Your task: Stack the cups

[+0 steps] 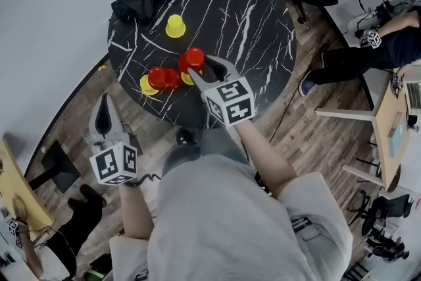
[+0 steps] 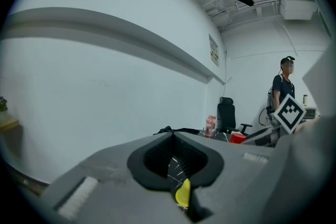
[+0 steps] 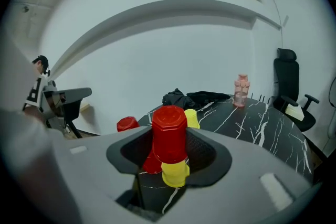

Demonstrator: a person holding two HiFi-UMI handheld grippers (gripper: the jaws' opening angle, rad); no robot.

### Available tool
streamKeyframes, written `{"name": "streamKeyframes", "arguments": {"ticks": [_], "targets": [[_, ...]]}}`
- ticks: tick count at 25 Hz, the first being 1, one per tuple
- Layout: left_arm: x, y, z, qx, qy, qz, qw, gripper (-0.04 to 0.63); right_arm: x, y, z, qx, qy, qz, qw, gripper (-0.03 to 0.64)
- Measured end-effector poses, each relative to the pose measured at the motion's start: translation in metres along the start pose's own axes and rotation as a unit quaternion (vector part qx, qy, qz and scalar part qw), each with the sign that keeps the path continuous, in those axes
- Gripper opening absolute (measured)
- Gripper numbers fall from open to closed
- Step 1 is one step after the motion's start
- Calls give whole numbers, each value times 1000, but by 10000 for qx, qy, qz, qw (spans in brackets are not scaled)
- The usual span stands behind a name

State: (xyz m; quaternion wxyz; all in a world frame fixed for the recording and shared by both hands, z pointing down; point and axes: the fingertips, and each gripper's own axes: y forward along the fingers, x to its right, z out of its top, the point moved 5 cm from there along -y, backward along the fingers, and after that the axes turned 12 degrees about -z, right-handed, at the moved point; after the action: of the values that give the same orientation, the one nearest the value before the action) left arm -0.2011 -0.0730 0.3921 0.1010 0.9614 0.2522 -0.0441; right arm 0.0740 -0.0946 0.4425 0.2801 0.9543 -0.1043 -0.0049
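Jaws of right gripper [image 3: 170,150] clamp red cup [image 3: 169,131] above yellow cup [image 3: 175,173].

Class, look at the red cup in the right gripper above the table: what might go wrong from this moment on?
1. The right gripper holds the red cup with a yellow cup right below it. Lowered off-centre, it may tip that cup instead of capping it.
2. The yellow cup stands towards the table's near edge, so a knock might send it off.
3. The left gripper is shut and off the table, so it cannot steady anything.
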Motion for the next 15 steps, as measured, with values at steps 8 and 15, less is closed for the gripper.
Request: {"name": "streamKeyframes", "arguments": {"ticks": [8,15], "targets": [[-10,-25,-5,15,-25,111,9999,6,-31,5,-18,-274,-468,94,9985,195],[-17,-39,-8,29,-45,216,9998,6,-38,10,-28,-439,-717,-32,9965,195]]}}
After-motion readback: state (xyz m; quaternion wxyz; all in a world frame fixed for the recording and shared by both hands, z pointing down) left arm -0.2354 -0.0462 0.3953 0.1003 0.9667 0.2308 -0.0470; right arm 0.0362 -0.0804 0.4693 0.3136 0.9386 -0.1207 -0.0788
